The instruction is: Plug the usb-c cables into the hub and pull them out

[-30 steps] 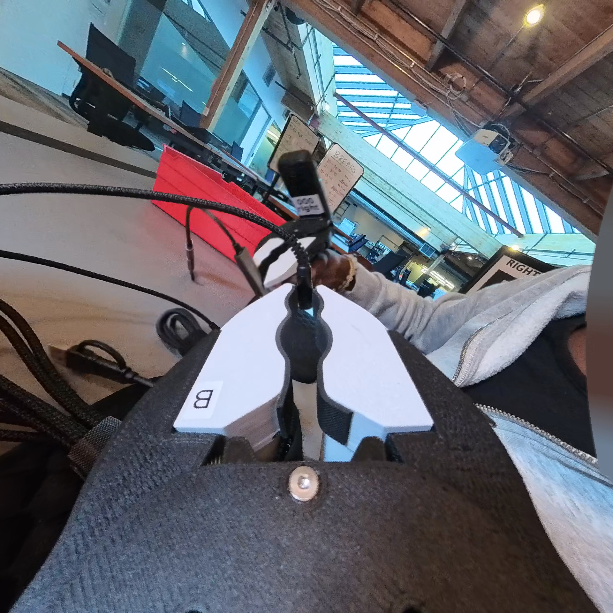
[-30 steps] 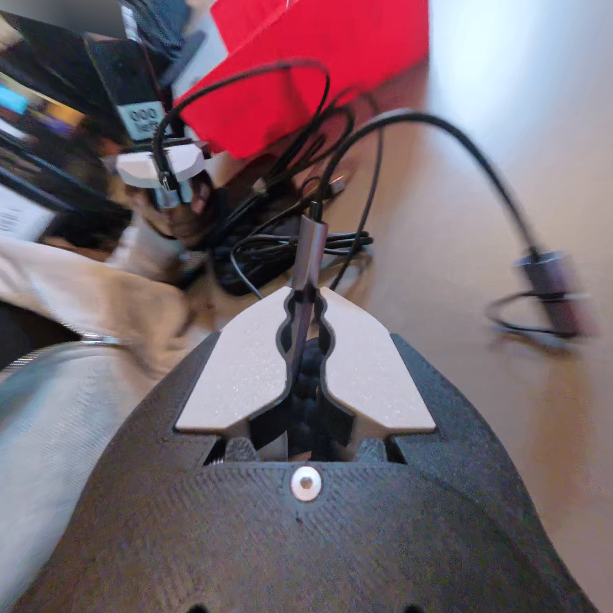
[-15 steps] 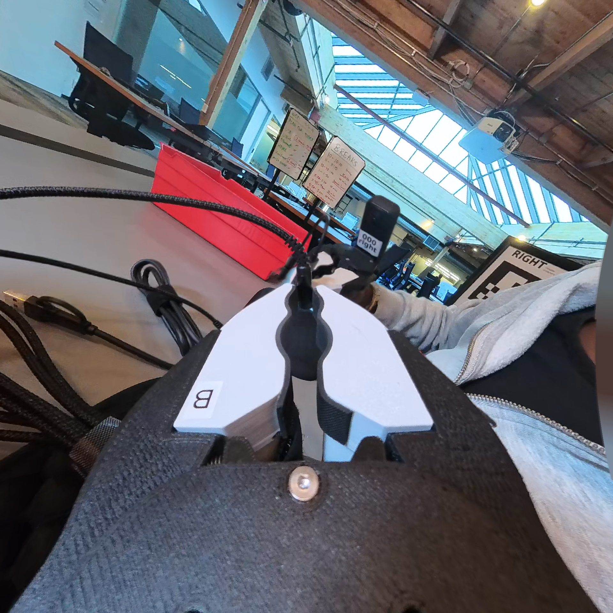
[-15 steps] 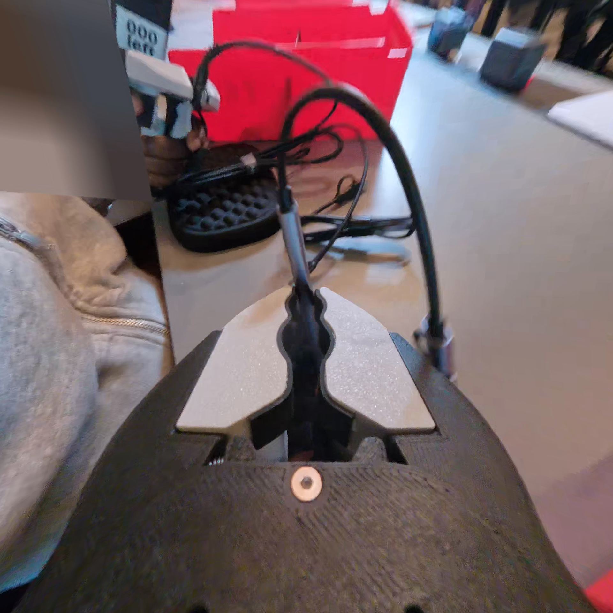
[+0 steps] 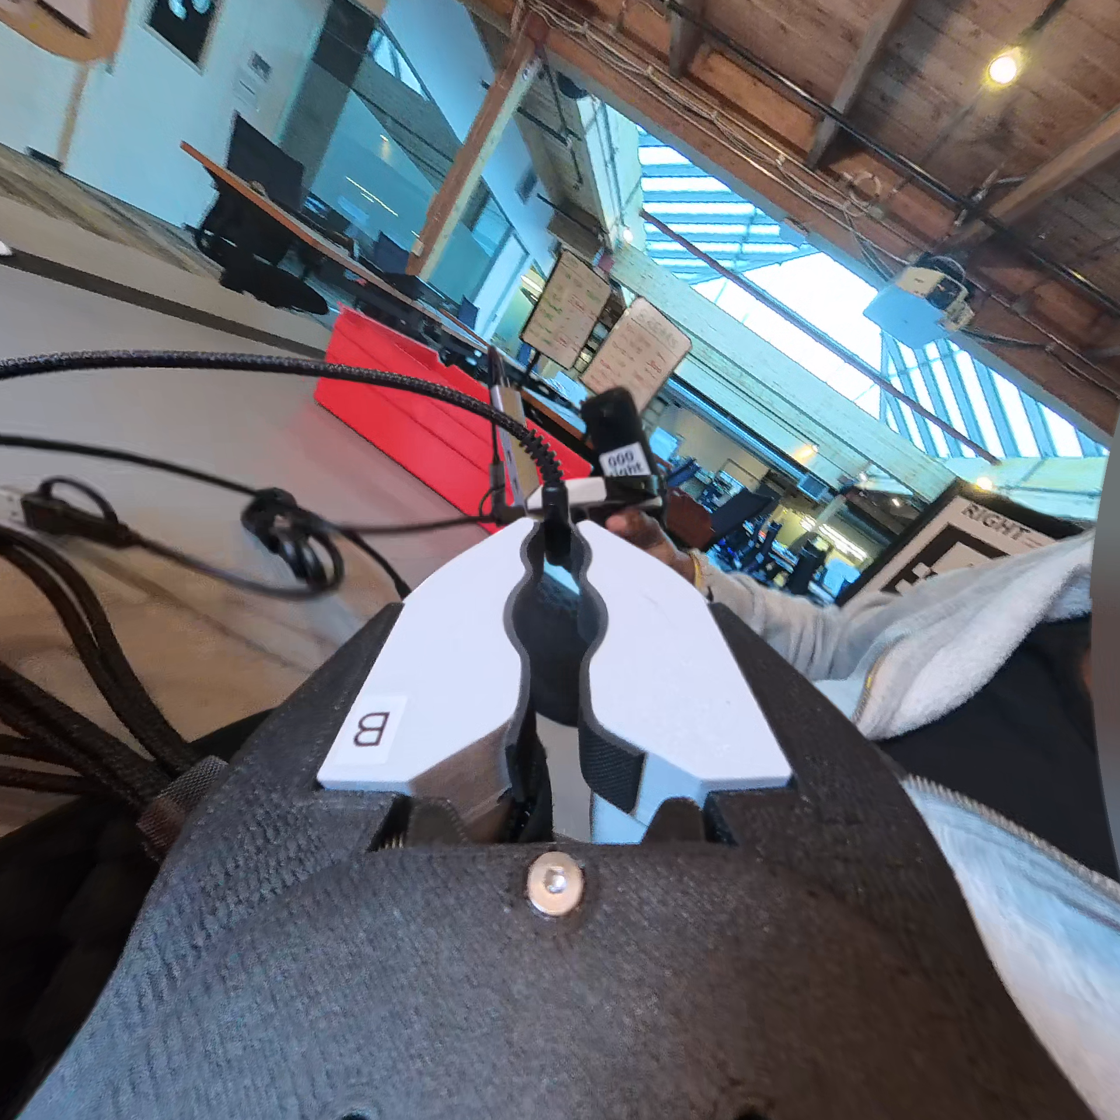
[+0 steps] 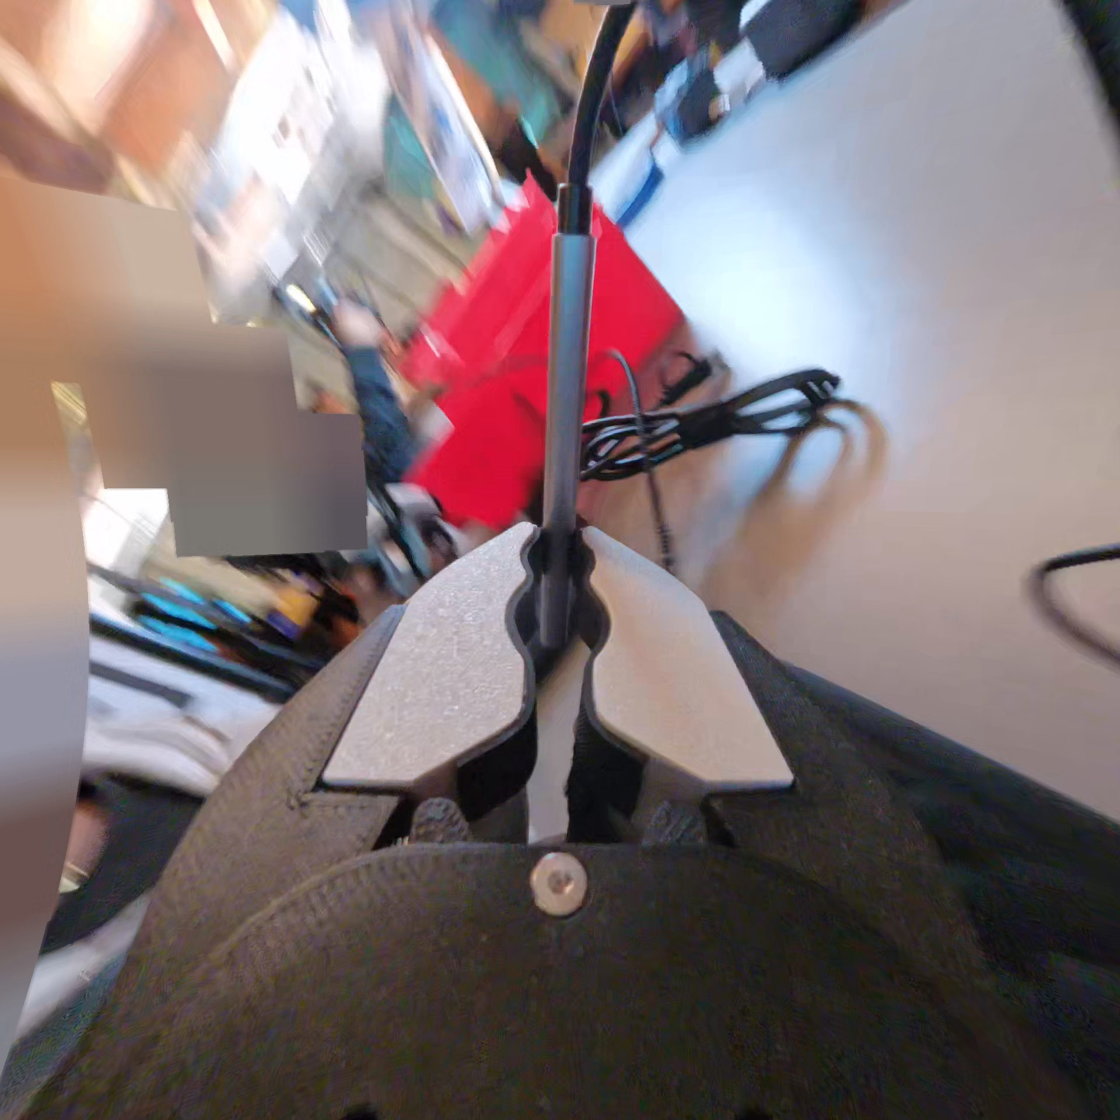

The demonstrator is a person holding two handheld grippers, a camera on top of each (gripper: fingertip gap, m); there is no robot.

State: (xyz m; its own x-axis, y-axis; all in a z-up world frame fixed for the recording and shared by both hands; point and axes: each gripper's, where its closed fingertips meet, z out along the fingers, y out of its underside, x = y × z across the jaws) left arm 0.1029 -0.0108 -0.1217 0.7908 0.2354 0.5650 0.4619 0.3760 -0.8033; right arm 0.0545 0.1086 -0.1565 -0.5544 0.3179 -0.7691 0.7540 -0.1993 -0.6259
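The pale counter (image 5: 200, 436) runs under exposed timber beams and a bright skylight, in an open office with desks behind.

The left hand-held gripper (image 5: 554, 533) is closed on the black plug of a braided usb-c cable (image 5: 339, 371), which arcs away toward 9 o'clock above the counter. Just beyond its tips, at 12 o'clock, the hub (image 5: 512, 445) shows as a slim grey bar tilted upward; whether the plug touches it cannot be told.

In the right wrist view, much blurred, the right hand-held gripper (image 6: 560, 536) is clamped on the lower end of the hub (image 6: 570, 363), which stands nearly upright from the tips toward 12 o'clock. A thick black lead (image 6: 597, 91) leaves its top and curves up out of view.

A red bin (image 5: 418, 418) lies on the counter at 11 o'clock of the left gripper. A coiled thin black cable (image 5: 291, 539) and a tied bundle with a plug (image 5: 66, 515) lie toward 9 o'clock, and thick braided cords (image 5: 79, 685) crowd the 8 o'clock edge. A grey sleeve (image 5: 897, 630) reaches in from 3 o'clock. In the right wrist view another black cable bundle (image 6: 715, 418) lies at 1 o'clock, beside the bin (image 6: 521, 376).
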